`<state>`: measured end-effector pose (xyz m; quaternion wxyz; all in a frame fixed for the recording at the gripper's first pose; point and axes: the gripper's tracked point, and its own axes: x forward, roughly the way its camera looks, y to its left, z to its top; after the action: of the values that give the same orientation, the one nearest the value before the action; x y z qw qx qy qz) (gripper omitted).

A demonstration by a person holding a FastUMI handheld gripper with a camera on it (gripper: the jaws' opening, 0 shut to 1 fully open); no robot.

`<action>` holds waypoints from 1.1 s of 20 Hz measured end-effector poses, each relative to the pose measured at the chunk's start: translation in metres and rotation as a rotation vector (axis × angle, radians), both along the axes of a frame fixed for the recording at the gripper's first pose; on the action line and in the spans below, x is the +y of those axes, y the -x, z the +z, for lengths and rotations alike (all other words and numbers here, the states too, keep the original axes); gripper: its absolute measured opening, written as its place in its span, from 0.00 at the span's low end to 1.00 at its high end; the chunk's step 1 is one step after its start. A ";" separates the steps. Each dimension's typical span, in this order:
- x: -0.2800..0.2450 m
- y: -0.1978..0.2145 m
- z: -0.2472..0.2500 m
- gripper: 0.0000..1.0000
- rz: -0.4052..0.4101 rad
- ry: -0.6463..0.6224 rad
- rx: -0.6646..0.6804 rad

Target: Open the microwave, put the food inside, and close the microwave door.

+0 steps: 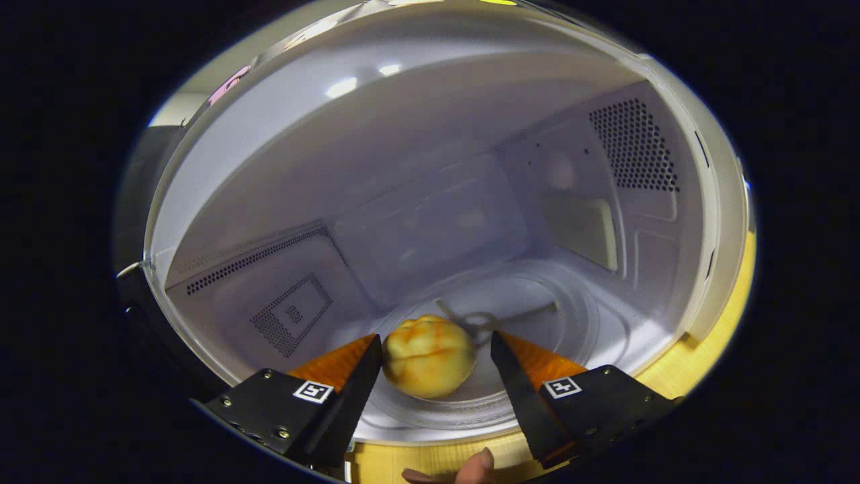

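The microwave point(699, 202) stands with its door swung out, and I look straight into its pale cavity. The food point(428, 356), a round yellow-orange piece, rests on the glass turntable point(578, 316) near the front of the cavity. My gripper point(435, 341) is open, reaching into the cavity with the food between its fingers. The left finger lies against the food's side. A small gap separates the right finger from it.
The dark door point(134, 202) stands out to the left of the cavity. The microwave sits on a light wooden tabletop point(712, 336), seen below and to the right. A person's fingertip point(478, 465) shows just behind the fingers. Vent holes mark the cavity's side walls.
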<state>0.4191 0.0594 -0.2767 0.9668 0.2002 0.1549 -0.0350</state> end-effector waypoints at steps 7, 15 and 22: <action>0.012 0.053 0.035 0.98 0.089 0.006 -0.022; 0.045 0.171 0.149 0.97 0.252 -0.083 -0.193; 0.139 0.304 0.248 0.97 0.523 0.044 -0.399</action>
<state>0.1154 0.1985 -0.0289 0.9584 0.1356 0.0076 0.2511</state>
